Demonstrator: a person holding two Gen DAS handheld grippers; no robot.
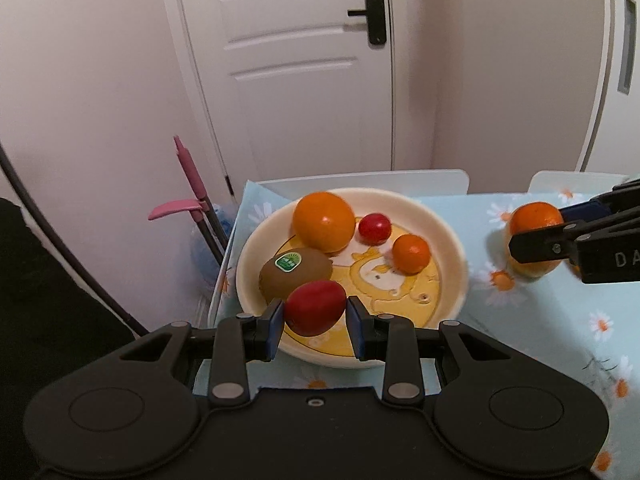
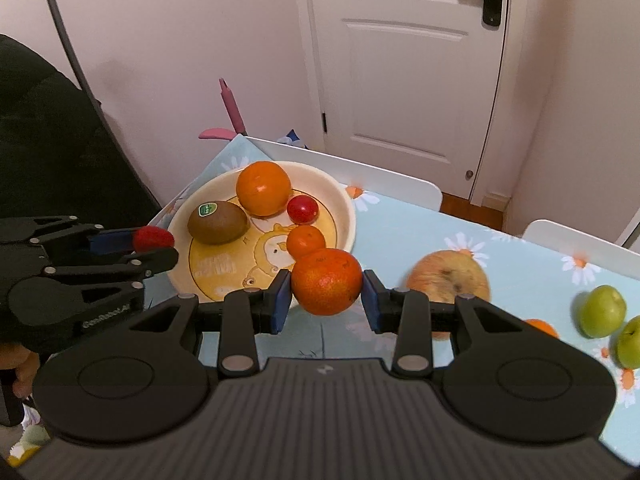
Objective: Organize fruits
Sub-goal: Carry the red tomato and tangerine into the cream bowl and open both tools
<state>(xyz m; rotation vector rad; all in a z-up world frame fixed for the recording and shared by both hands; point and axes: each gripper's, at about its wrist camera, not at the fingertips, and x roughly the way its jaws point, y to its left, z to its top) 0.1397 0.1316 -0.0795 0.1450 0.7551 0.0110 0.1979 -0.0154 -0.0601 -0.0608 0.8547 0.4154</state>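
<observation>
red fruit (image 1: 315, 307) pinched in left fingers (image 1: 276, 322), mandarin (image 2: 326, 281) in right fingers (image 2: 370, 300)

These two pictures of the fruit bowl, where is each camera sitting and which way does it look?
Left wrist view: sits on the left gripper, looking forward and down along its fingers, shut on a red fruit over the bowl; the right gripper enters at right.
Right wrist view: sits on the right gripper, its fingers shut on a mandarin beside the bowl's rim; the left gripper and a dark sleeve show at left.
Shared: the bowl, its kiwi, both grippers, the door.
</observation>
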